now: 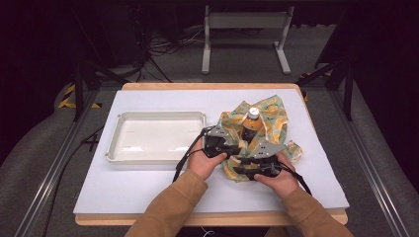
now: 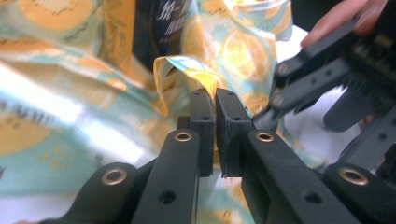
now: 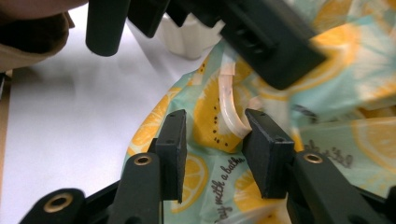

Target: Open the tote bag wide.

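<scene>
A lemon-print cloth [image 1: 271,117] lies crumpled on the white mat, with an orange-filled bottle [image 1: 252,122] standing upright in its folds. My left gripper [image 1: 234,149] sits at the cloth's near left side. In the left gripper view its jaws [image 2: 215,100] are pressed together on a raised yellow fold of the cloth [image 2: 187,74], and the bottle's dark label [image 2: 159,28] is just behind. My right gripper [image 1: 240,166] is at the cloth's front edge. Its jaws [image 3: 212,130] stand apart over the cloth [image 3: 210,112], with a pale translucent strap [image 3: 229,112] beside the right pad.
A white empty tray [image 1: 118,148] lies to the left of the cloth on the mat [image 1: 148,187]. Its corner [image 3: 187,44] appears behind the left gripper [image 3: 261,37] in the right gripper view. The right gripper [image 2: 317,79] crowds the left gripper's right side.
</scene>
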